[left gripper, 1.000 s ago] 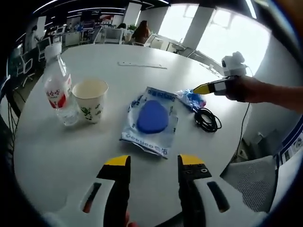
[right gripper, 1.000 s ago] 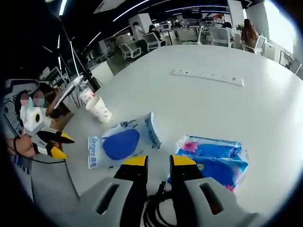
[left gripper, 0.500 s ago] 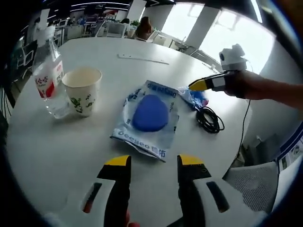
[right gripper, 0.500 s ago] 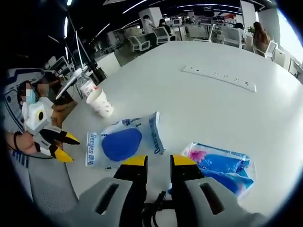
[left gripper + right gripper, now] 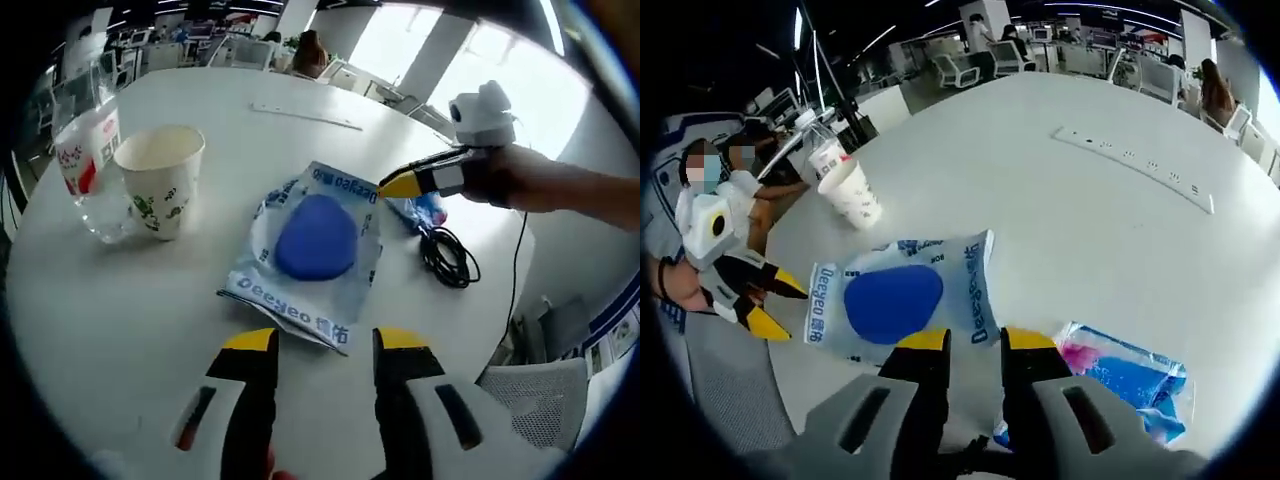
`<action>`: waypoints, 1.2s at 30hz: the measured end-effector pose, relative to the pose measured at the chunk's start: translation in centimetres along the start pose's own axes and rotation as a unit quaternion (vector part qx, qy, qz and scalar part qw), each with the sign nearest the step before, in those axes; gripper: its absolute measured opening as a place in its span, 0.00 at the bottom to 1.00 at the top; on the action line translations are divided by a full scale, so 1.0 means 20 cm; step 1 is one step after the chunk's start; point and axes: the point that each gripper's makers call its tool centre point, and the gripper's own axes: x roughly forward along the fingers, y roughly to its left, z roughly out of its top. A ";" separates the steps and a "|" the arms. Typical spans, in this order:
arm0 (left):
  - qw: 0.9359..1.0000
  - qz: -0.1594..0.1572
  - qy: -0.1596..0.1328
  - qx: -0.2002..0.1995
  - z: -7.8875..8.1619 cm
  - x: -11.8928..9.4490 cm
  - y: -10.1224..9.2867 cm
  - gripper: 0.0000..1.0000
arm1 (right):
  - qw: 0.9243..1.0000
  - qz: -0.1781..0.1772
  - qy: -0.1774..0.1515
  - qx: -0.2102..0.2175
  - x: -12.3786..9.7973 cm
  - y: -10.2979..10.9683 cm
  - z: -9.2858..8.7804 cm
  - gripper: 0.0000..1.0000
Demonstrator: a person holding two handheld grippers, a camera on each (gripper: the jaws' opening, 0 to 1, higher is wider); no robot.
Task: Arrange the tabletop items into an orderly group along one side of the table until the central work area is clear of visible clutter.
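Observation:
A clear pouch with a blue oval pad (image 5: 315,240) lies flat mid-table, just ahead of my left gripper (image 5: 325,345), which is open and holds nothing. A paper cup (image 5: 160,180) and a water bottle (image 5: 85,160) stand to the left. My right gripper (image 5: 400,185) reaches in from the right over a blue tissue pack (image 5: 425,210) and a black cable (image 5: 450,260). In the right gripper view my right gripper (image 5: 975,342) is open with a narrow gap at the pouch (image 5: 885,300) edge. The tissue pack (image 5: 1130,385) lies to the right, with my open left gripper (image 5: 775,303) far left.
A white power strip (image 5: 305,115) lies at the far side of the round white table (image 5: 130,320). The cup (image 5: 855,192) and bottle (image 5: 823,155) stand close together near the table edge. Office chairs and people sit in the background. A grey chair (image 5: 530,390) is beside the table.
Both cameras have come closer to the pouch. The right gripper has shifted from over the cable and tissue pack toward the pouch's edge. The objects have stayed put.

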 end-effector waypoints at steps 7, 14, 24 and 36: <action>1.000 0.006 0.013 -0.021 -0.02 0.03 0.03 0.34 | 1.000 0.007 0.012 -0.014 0.07 -0.01 0.01 0.19; 0.999 0.001 0.014 -0.036 -0.02 0.06 0.00 0.31 | 0.999 0.012 0.024 -0.031 0.10 -0.01 0.00 0.18; 0.997 0.011 0.027 -0.078 -0.06 0.12 -0.02 0.22 | 0.999 0.018 0.027 -0.040 0.09 0.00 -0.01 0.04; 0.996 0.039 0.032 -0.069 -0.04 0.12 0.02 0.03 | 0.999 0.023 0.020 -0.024 0.05 0.02 -0.04 0.00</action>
